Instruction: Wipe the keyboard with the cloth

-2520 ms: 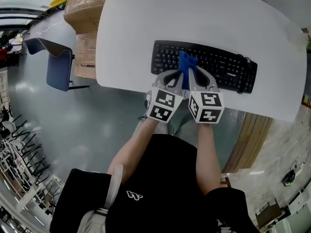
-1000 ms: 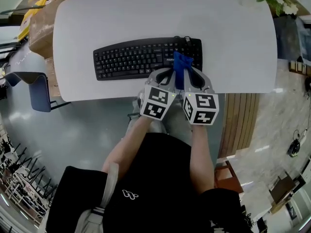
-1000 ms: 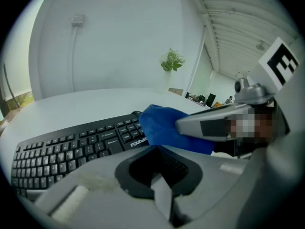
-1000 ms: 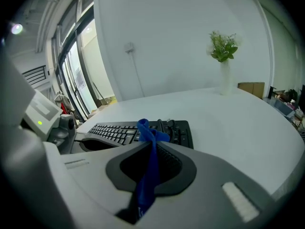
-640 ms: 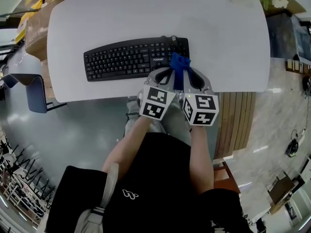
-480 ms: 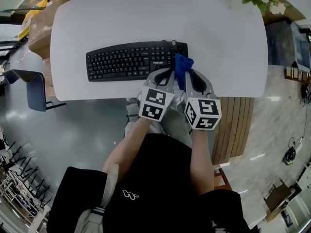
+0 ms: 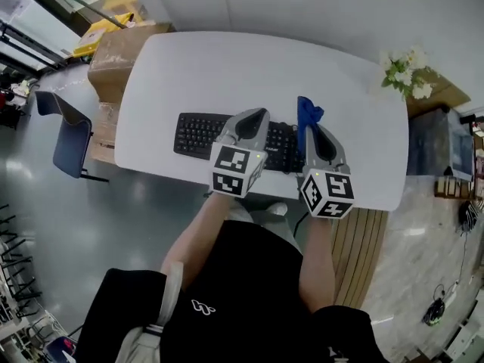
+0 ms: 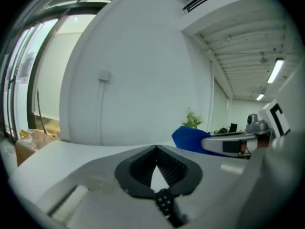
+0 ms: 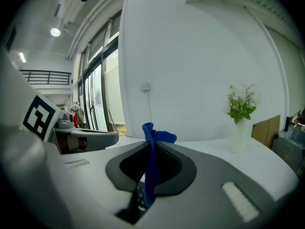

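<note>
Right gripper point(image 9: 151, 146) clenched on thin blue cloth point(image 7: 307, 113), held above right end of black plastic keyboard point(image 7: 198, 132). Left gripper point(image 8: 156, 148) jaws pressed together, empty. Risk: narrow pinch, so cloth may slip out or snag on keys during wiping.

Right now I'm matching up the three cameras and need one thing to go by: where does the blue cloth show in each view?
Head view: blue cloth right of centre, sticking out past the tip of the right gripper, above the table.
Left gripper view: right of centre, at mid-height, at the end of the right gripper.
Right gripper view: dead centre, pinched between the fingers.
Shared landmark: the flowering plant.
</note>
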Motion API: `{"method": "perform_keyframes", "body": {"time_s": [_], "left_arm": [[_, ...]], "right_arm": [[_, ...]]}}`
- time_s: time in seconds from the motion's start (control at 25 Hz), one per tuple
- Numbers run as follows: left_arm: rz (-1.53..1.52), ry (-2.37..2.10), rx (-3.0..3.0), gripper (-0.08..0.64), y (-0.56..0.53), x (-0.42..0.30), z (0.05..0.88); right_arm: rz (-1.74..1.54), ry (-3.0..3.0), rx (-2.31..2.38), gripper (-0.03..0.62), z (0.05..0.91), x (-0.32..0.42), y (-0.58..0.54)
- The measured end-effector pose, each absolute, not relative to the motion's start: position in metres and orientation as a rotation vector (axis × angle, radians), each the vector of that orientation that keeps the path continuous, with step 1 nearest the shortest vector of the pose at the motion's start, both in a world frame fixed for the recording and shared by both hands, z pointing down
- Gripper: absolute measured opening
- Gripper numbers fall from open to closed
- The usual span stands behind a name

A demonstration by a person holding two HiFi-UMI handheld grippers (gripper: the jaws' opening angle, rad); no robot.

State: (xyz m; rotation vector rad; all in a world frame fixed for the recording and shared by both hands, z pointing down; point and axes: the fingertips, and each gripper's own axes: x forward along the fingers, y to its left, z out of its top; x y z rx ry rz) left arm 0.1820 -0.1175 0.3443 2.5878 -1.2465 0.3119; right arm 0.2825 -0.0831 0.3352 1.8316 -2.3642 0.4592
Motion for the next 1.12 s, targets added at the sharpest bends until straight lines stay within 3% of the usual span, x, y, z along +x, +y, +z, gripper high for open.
{"method": "perform_keyframes", "body": {"time_s": [0.4, 1.12], "left_arm": [[-0.066, -1.491, 2.674, -0.002, -0.148, 0.069, 0.202], [-0.155, -1.562, 2.656, -0.002, -0.160, 0.037, 0.187]], "right_arm": [[0.088, -2.640, 1.780, 0.020, 0.203, 0.184, -0.127], [-0.025, -2.710, 1.667, 0.021, 0.182, 0.139, -0.146]]}}
